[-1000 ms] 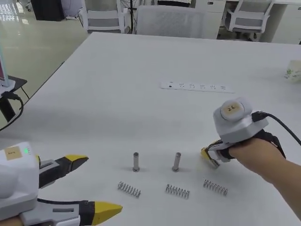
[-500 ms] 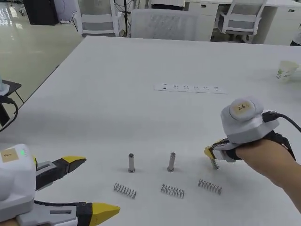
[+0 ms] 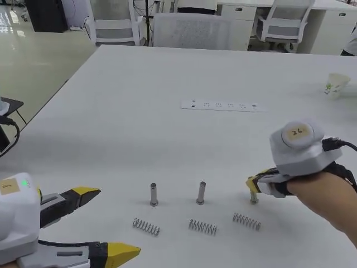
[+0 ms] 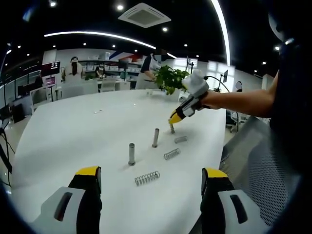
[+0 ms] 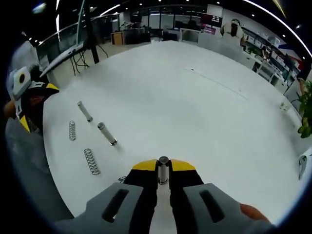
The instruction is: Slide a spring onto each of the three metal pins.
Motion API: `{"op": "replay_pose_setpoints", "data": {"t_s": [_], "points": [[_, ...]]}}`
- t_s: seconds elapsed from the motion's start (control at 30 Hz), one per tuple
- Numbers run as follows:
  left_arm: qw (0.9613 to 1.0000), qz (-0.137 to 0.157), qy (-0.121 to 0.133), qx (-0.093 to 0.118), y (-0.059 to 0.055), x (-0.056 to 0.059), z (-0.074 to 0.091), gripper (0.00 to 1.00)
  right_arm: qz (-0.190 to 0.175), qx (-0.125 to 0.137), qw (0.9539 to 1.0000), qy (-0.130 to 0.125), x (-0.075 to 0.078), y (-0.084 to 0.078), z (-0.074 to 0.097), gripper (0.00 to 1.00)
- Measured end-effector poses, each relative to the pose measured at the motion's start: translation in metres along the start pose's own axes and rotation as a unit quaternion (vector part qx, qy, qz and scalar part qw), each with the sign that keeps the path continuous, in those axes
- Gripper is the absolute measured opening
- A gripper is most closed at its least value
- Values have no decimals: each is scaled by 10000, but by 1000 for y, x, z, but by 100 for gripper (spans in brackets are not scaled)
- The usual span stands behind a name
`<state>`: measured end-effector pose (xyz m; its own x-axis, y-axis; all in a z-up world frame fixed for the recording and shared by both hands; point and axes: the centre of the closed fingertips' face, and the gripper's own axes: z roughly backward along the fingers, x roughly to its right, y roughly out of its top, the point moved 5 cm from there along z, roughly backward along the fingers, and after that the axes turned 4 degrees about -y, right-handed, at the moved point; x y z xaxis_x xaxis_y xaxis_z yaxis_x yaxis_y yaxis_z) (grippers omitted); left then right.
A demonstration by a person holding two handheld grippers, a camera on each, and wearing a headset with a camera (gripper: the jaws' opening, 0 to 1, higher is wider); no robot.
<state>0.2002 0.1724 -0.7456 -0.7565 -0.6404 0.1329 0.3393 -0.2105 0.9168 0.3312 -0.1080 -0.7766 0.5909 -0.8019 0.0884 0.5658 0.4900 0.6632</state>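
Two metal pins (image 3: 153, 194) (image 3: 201, 192) stand upright on the white table (image 3: 167, 134). My right gripper (image 3: 252, 184) is shut on the third pin (image 3: 254, 196), which stands to their right; in the right gripper view that pin (image 5: 163, 170) sits between the yellow tips. Three springs (image 3: 146, 226) (image 3: 202, 226) (image 3: 246, 221) lie in a row just in front of the pins. My left gripper (image 3: 118, 221) hovers open at the lower left, and in its own view the nearest spring (image 4: 146, 178) lies ahead of it.
A white power strip (image 3: 223, 105) lies mid-table beyond the pins. A paper cup (image 3: 336, 85) stands at the far right. Office chairs (image 3: 192, 30) line the far edge. The table's left edge runs close to my left gripper.
My right gripper has shifted a little to the right with the third pin in it. The left gripper has stayed open in place. The head camera has tilted.
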Motion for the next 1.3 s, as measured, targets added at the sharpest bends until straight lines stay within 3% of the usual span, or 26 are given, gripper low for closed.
{"op": "replay_pose_setpoints", "data": {"t_s": [0.43,1.3], "points": [[10000,-25,-46,-3,1,3,-2,81,-146,5,9999,-15,1,-8,9,6],[10000,-57,-49,-16,0,6,-3,81,54,-8,10000,-36,0,-13,13,6]]}}
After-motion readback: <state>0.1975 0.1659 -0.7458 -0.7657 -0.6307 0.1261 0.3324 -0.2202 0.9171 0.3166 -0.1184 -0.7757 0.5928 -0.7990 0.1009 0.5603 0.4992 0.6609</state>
